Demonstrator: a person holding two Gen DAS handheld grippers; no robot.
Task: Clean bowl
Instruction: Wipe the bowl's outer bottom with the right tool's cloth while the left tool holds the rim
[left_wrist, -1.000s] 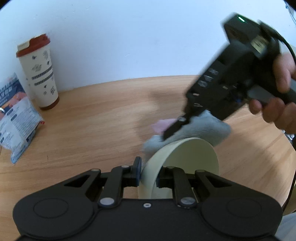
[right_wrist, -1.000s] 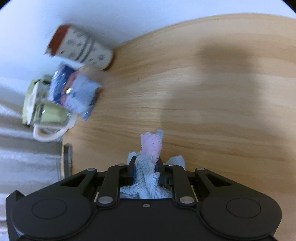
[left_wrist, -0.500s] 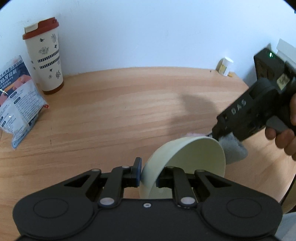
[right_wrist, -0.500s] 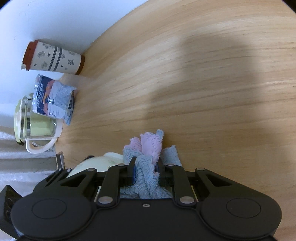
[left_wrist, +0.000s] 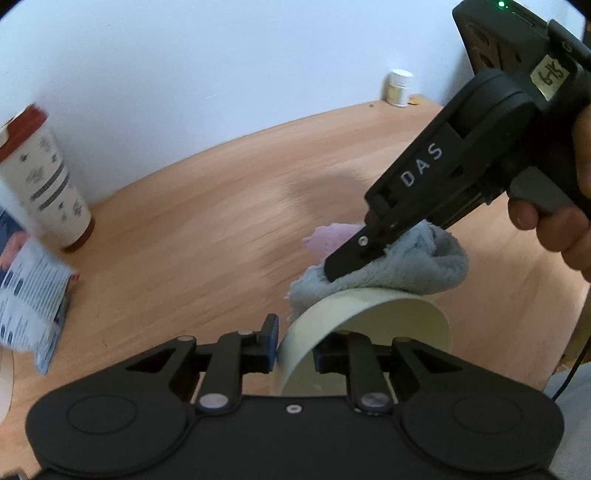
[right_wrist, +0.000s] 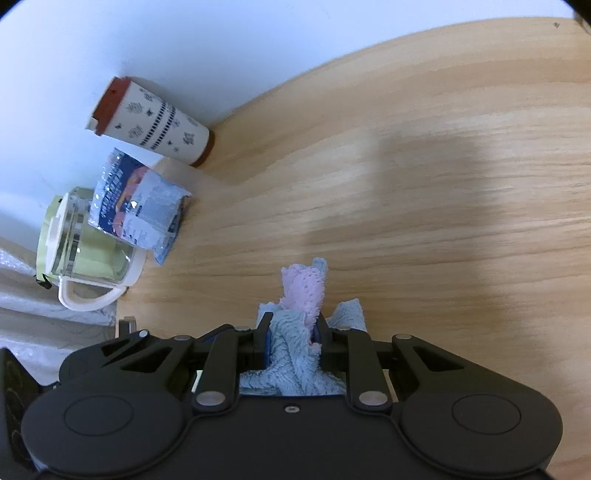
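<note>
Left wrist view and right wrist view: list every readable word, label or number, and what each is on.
"DAS": white letters on the side of the right gripper.
Handwritten tag on the same gripper's body: digits, not surely readable.
Blue packet: print too small and blurred.
Patterned cup: decoration only, no readable text.

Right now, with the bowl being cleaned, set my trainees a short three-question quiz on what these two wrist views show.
1. True or false: the left gripper clamps the rim of the cream bowl.
2. What does the right gripper hold?
A. a sponge
B. a blue and pink cloth
C. a brush
3. Fill in: the cloth rests on the bowl's far ____.

Key
1. True: one finger sits outside the wall, the other inside.
2. B: the cloth is bunched between its fingers.
3. Rim: in the left wrist view the cloth drapes over the bowl's top edge.
</note>
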